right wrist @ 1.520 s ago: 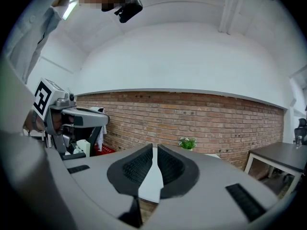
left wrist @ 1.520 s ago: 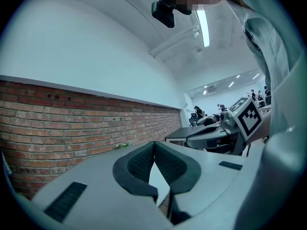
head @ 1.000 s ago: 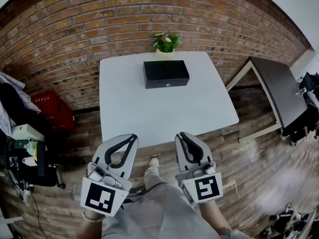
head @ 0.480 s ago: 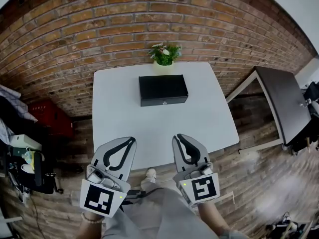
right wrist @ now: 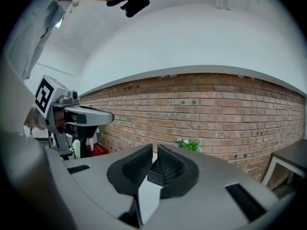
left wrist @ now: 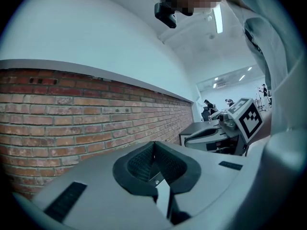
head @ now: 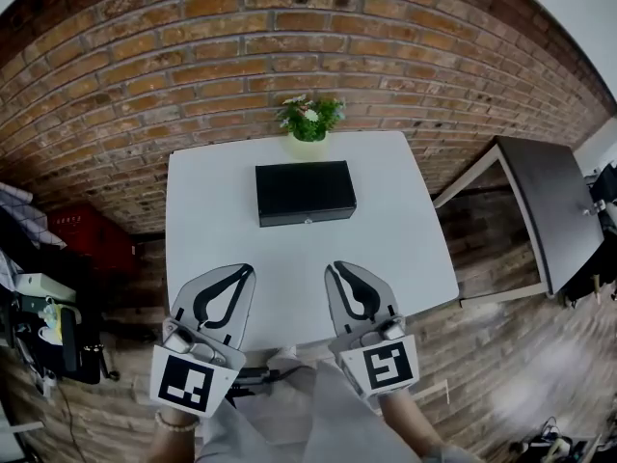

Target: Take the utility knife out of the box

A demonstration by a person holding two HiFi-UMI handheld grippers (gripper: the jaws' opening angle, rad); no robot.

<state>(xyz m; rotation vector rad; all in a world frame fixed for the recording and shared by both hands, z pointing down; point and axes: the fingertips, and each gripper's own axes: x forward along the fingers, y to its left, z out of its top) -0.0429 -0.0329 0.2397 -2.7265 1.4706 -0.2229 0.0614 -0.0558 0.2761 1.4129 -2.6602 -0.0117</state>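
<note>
A black box [head: 305, 192] with its lid down lies at the far middle of the white table [head: 207, 230], a small lock on its front face. No utility knife shows anywhere. My left gripper [head: 246, 269] hovers over the table's near edge, left of centre, shut and empty. My right gripper [head: 334, 266] is level with it, right of centre, also shut on nothing. Both point towards the box, well short of it. In the left gripper view the box [left wrist: 157, 176] shows just past the closed left gripper [left wrist: 154, 143]. The right gripper [right wrist: 154, 148] faces the brick wall.
A potted plant [head: 308, 119] stands at the table's far edge, right behind the box, against the brick wall [head: 289, 37]. A dark table [head: 549, 201] stands to the right, a red crate [head: 87, 231] and a cluttered cart [head: 48, 326] to the left.
Both grippers have come forward from in front of the table to over its near edge. The table and box now sit nearer in the head view. Neither pair of jaws has changed.
</note>
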